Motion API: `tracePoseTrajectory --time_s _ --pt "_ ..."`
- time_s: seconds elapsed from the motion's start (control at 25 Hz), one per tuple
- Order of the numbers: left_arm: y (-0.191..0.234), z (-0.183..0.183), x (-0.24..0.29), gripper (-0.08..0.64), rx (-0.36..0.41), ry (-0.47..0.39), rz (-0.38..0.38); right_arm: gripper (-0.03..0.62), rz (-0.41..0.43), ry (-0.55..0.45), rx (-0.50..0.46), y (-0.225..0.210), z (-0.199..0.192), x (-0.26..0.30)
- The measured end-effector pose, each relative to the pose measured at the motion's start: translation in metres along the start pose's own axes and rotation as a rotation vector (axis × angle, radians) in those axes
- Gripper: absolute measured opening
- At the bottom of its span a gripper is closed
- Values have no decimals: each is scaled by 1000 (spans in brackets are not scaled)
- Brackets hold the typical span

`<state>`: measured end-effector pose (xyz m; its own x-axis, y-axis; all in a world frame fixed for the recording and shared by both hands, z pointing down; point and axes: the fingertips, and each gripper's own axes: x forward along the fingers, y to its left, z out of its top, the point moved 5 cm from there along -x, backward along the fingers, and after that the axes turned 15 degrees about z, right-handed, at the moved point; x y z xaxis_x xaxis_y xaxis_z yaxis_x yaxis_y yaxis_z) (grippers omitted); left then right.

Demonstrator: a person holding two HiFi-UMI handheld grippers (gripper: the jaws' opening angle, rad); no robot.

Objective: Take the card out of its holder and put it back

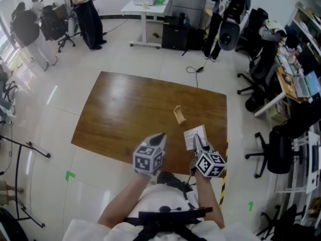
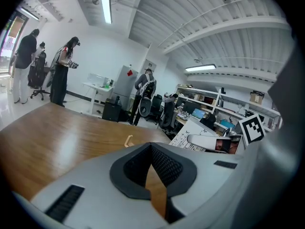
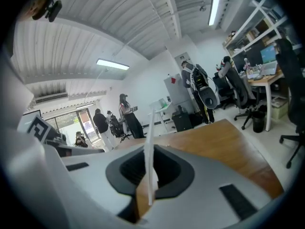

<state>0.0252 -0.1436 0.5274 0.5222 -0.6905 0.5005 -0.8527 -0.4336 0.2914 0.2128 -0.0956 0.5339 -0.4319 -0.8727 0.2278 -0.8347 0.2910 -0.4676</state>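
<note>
- Right gripper [image 1: 198, 143] was clamped narrow on the card [image 1: 190, 136]. The right gripper view showed the card edge-on, pinched between the pads and standing up out of them.
- The card was clear of the holder [image 1: 179, 115] and hung over the near part of the table [image 1: 125, 109]. My read: removal done, return not yet done.
- Left gripper [image 1: 160, 136] had its jaws together at the tips with nothing between them. It hovered beside the right one and was not touching the holder.
- The holder sat alone on the wood, apart from both grippers. It was too small to tell which way its slot faced.
- Risk 1: nothing braced the holder. Pushing the card in would likely skid or tip it, since it looked small and light.
- Risk 2: the grip was on one edge of a thin card. Any contact off the slot line could pivot the card in the pads or bow it.
- Risk 3: the card's own face would probably hide the slot from above on approach, so a miss was likely unless the left gripper view covered it.
</note>
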Motion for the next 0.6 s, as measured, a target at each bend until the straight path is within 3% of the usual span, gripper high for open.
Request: tracePoseTrajectory --time_s 0.6 --pt "-6 3 2 -3 36 1 -11 21 23 -30 -28 6 21 2"
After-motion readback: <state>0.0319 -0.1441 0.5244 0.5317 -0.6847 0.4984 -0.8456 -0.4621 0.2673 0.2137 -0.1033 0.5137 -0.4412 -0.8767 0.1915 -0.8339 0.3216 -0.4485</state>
